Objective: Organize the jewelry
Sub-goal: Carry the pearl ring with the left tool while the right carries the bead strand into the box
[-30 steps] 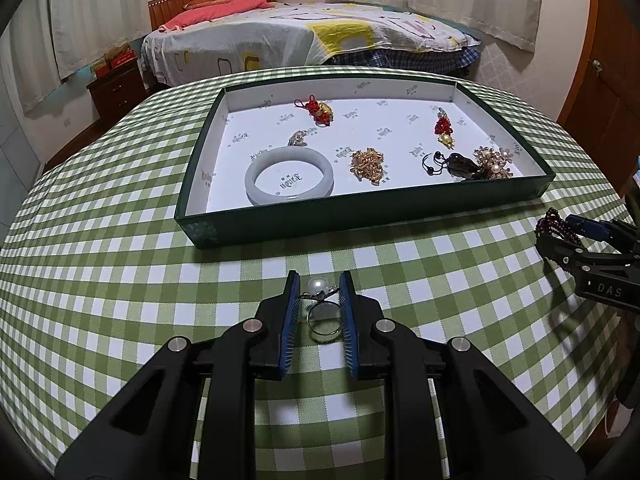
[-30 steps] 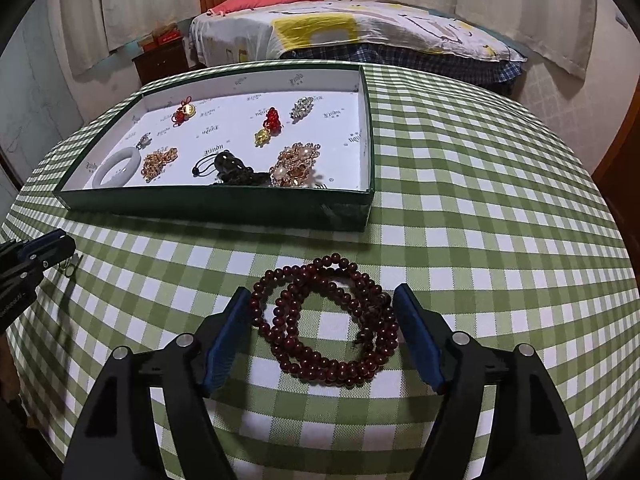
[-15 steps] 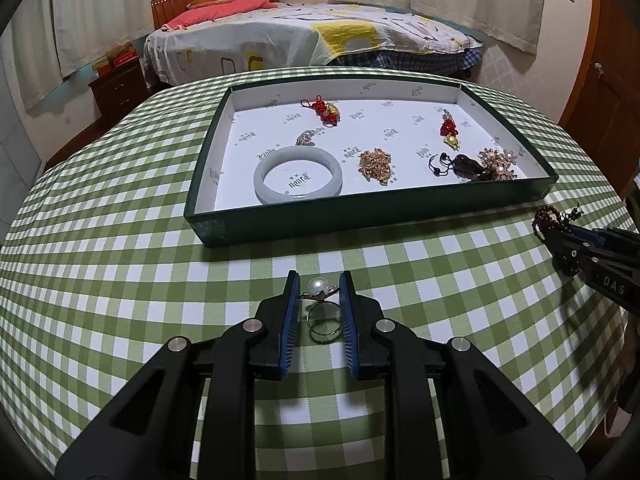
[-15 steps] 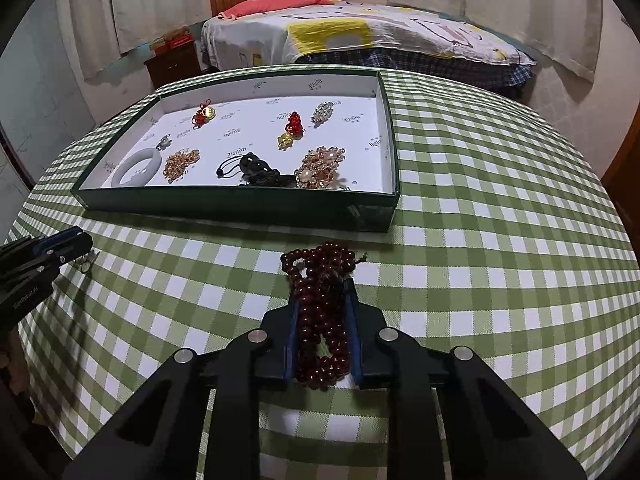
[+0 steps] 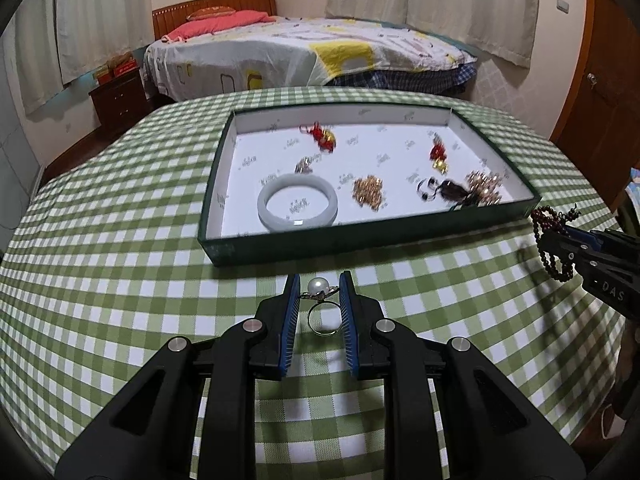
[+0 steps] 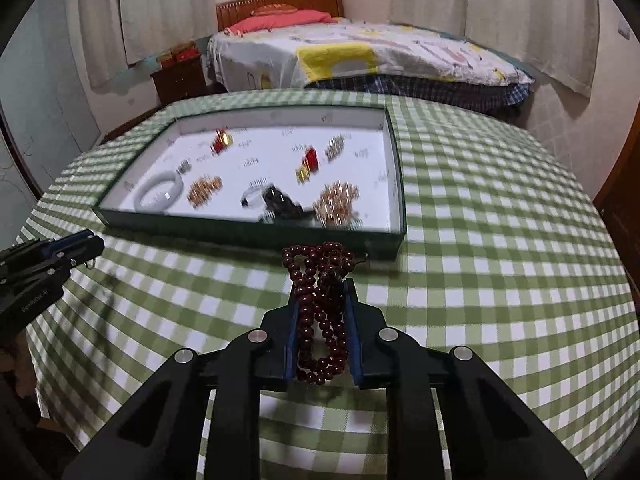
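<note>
My left gripper [image 5: 320,285] is shut on a pearl ring [image 5: 321,305] and holds it above the checked tablecloth, in front of the green tray [image 5: 360,236]. My right gripper [image 6: 321,290] is shut on a dark red bead bracelet [image 6: 320,304], lifted just before the tray's near wall [image 6: 248,230]. The tray holds a jade bangle [image 5: 297,205], gold pieces [image 5: 369,192], red charms [image 5: 325,138] and a dark pendant [image 5: 452,193]. The right gripper with the beads [image 5: 554,240] shows at the right edge of the left wrist view; the left gripper [image 6: 86,245] shows at the left of the right wrist view.
The round table [image 5: 100,240] has a green-and-white checked cloth. A bed [image 5: 304,52] and a nightstand [image 5: 120,96] stand behind it. A wooden door [image 5: 608,80] is at the right.
My right gripper closed on the bead bracelet and lifted it toward the tray. My left gripper rose with the pearl ring held throughout.
</note>
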The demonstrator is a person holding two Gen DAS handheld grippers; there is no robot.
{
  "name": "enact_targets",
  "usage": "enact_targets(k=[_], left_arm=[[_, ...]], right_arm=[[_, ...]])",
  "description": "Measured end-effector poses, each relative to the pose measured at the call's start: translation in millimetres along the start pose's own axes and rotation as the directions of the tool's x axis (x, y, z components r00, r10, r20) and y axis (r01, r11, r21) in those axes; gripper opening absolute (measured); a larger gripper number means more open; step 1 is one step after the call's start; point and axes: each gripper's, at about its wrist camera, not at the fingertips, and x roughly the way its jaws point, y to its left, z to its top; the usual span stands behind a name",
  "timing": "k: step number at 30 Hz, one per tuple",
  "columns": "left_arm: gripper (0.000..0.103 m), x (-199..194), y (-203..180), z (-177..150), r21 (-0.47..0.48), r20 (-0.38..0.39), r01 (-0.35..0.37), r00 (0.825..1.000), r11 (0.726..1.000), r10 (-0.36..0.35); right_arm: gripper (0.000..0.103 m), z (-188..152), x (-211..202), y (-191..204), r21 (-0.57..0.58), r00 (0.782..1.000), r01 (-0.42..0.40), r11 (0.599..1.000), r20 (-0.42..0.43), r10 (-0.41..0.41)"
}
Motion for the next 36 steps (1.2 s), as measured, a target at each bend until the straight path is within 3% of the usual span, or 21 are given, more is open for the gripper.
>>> enact_targets(k=[10, 21, 28, 36], left_arm=[[0.02, -32.2, -6.0, 32.6, 0.019, 0.11, 0.029, 0.993, 0.999, -0.031], [0.02, -32.6, -5.5, 76.9, 0.031, 0.201, 0.021, 0.979, 0.999, -0.027], [0.02, -10.7, -3.9, 105.1, 0.008, 0.226, 0.004, 0.974, 1.0, -0.006], [0.02, 43.3, -4.4, 119.2, -0.004, 0.165, -0.014, 0.986, 1.0, 0.015]], right_arm=[[0.02, 36.9, -32.3, 13.7, -0.02, 0.992, -0.029, 0.999, 0.123, 0.031], [0.02, 86.3, -35.1, 31.3, -0.046, 0.972, -0.041, 0.998, 0.23, 0.051], [0.02, 108.9, -16.7, 33.2, -0.032, 0.965, -0.049, 0.998, 0.256, 0.055], [0.02, 117.0, 34.9, 40.7, -0.037, 0.977, -0.045, 0.998, 0.205, 0.051]])
